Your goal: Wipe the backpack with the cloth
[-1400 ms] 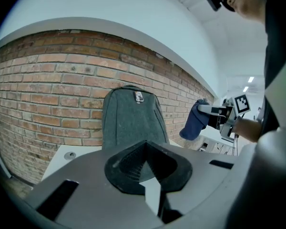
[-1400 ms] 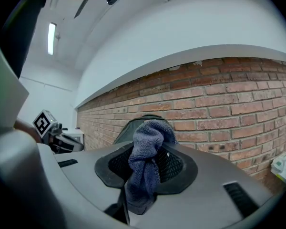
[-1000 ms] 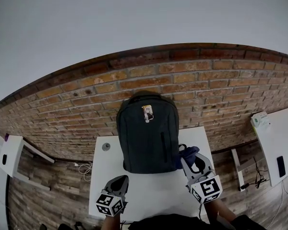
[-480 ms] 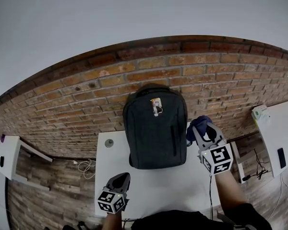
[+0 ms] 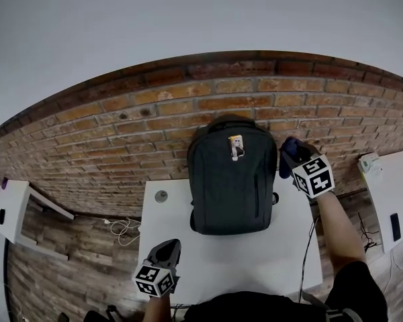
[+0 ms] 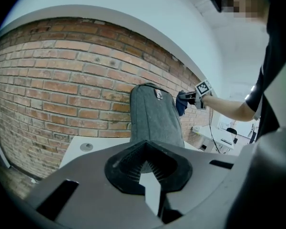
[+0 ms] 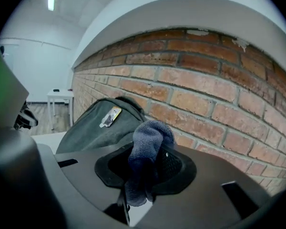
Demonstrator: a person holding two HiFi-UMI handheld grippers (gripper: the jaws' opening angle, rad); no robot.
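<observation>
A dark grey backpack [image 5: 232, 176] stands upright on the white table [image 5: 181, 253], leaning on the brick wall; a small tag [image 5: 236, 146] hangs near its top. My right gripper [image 5: 292, 154] is raised beside the backpack's upper right corner, shut on a blue cloth [image 5: 287, 156]. In the right gripper view the cloth [image 7: 147, 149] bulges from between the jaws, with the backpack [image 7: 101, 125] just to the left. My left gripper [image 5: 164, 255] hovers low at the table's near edge, shut and empty. In the left gripper view the backpack [image 6: 155, 120] stands ahead.
A small round grey disc [image 5: 161, 196] lies on the table left of the backpack. Another white table [image 5: 389, 193] stands at the right with a dark phone [image 5: 394, 227] on it. A white shelf [image 5: 10, 213] and cables [image 5: 121, 230] are at the left.
My right gripper has risen with the cloth from the backpack's lower right side to its upper right corner. The left gripper has stayed put.
</observation>
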